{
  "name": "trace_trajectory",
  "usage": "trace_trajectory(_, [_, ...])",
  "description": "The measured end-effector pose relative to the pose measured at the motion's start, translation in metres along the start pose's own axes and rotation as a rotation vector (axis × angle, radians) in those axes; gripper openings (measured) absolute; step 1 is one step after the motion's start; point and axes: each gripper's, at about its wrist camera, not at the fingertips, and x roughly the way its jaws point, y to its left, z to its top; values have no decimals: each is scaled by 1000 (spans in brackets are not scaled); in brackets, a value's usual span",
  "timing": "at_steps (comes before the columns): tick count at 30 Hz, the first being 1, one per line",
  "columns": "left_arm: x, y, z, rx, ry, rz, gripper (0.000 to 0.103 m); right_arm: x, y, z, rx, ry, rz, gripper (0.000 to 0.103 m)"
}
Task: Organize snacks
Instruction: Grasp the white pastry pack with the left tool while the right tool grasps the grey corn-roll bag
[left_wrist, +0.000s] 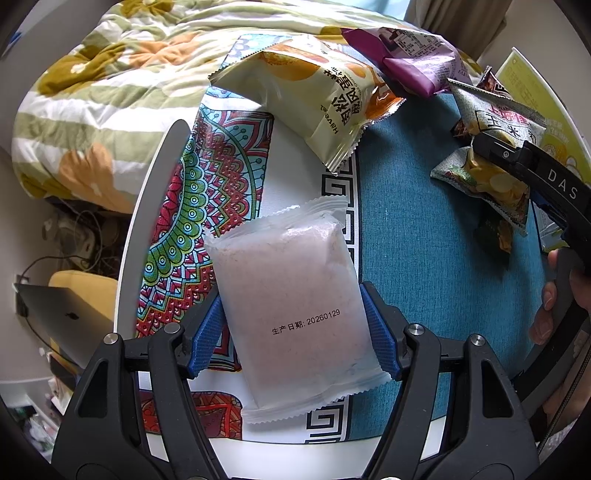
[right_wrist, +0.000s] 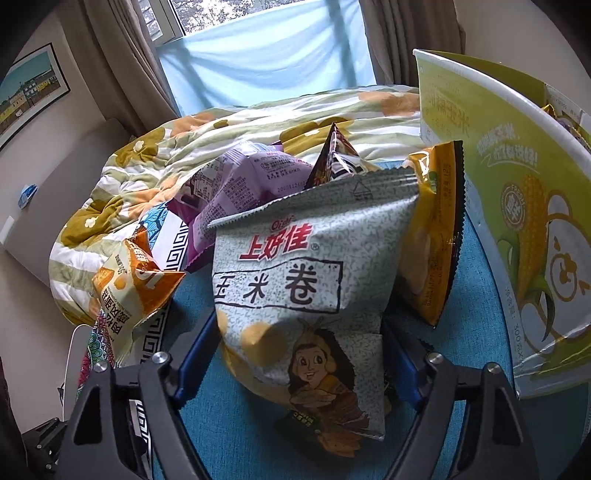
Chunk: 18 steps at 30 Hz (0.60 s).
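Snacks: one frosted translucent rectangular plastic packet (left_wrist: 291, 310) w/ pale powdery filling, gripped in left gripper (left_wrist: 295, 332) jaws over the blue woven-cloth surface (left_wrist: 424, 258); one speckled grey crinkly foil bag (right_wrist: 306, 295) between right gripper (right_wrist: 299, 365) jaws, grip unclear.

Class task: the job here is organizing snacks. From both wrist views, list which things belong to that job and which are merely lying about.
Belonging to the job:
- translucent white sealed packet, clamped in left gripper
- grey corn-roll crisp bag, between right gripper pads
- cream-and-orange snack bag
- purple foil snack bag
- green-and-white corn-printed cardboard box

Lying about:
- floral quilt
- grey laptop
- framed picture
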Motion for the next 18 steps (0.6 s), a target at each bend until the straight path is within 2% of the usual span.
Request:
trace_trajectory(4, [-1,0,-2,-2,1,-9,66,-5,-2,-3,-7,-7,2,65])
trace_trajectory(7, [-3,-1,-5,-1,3,-20,66,-8,-1,-3,-11,-12,-1,62])
trace_trajectory(18, [-39,-6,-6,-37,-65,-44,65,-38,1,-1,-7,-36,51,61])
